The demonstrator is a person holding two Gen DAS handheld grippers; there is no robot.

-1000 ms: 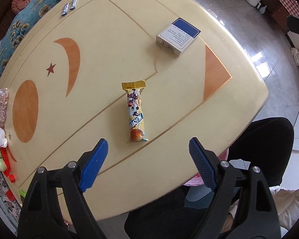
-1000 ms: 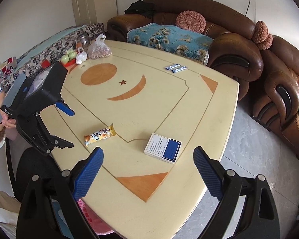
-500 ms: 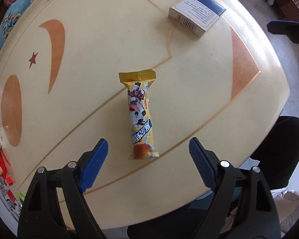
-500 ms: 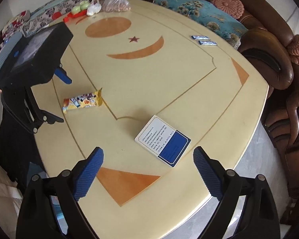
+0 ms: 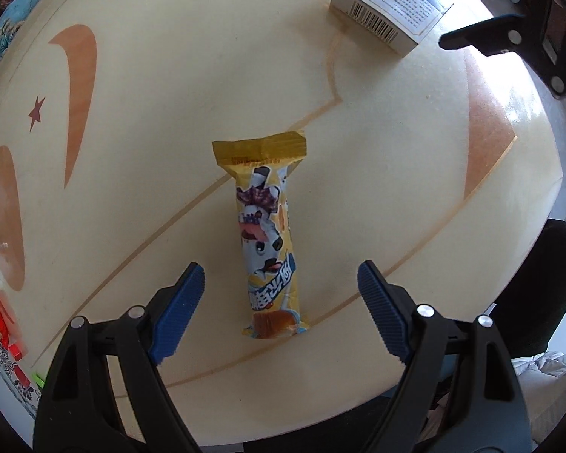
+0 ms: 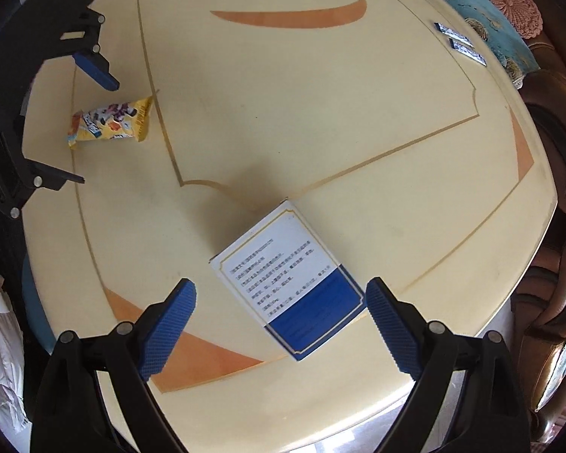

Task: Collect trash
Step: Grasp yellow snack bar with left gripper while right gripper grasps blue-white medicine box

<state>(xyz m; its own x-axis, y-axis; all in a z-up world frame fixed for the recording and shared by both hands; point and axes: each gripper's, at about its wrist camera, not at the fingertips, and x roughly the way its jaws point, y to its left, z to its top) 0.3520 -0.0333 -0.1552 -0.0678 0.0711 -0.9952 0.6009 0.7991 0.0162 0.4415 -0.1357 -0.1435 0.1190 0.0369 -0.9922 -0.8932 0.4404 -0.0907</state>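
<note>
Wrapper [image 5: 269, 236], yellow with a cartoon print, is lying flat on the cream table [image 5: 377, 173], its crimped end pointing away from me and its near end reaching in between the fingers of my left gripper [image 5: 281, 283]. I am holding that gripper wide open, blue pads [image 5: 181, 309] on either side of the wrapper and touching nothing. From my right wrist camera the same wrapper [image 6: 111, 122] is sitting far to the left, with the left gripper [image 6: 75, 120] framing it.

My right gripper [image 6: 281, 302] is also standing open, and the white-and-blue box [image 6: 292, 283] is lying flat on the table [image 6: 283, 113] between its pads [image 6: 168, 324]; the right pad is sitting just beside the box's blue corner, though I cannot tell whether it is touching. In the left view the box [image 5: 390, 11] is resting well beyond the wrapper, near the table's far right edge, with one finger of the right gripper showing beside it.

Two small blue-and-white packets [image 6: 460, 43] are lying side by side near the far edge. A brown sofa [image 6: 558, 143] with a blue floral cushion [image 6: 468, 3] is curving around the table's right side.
</note>
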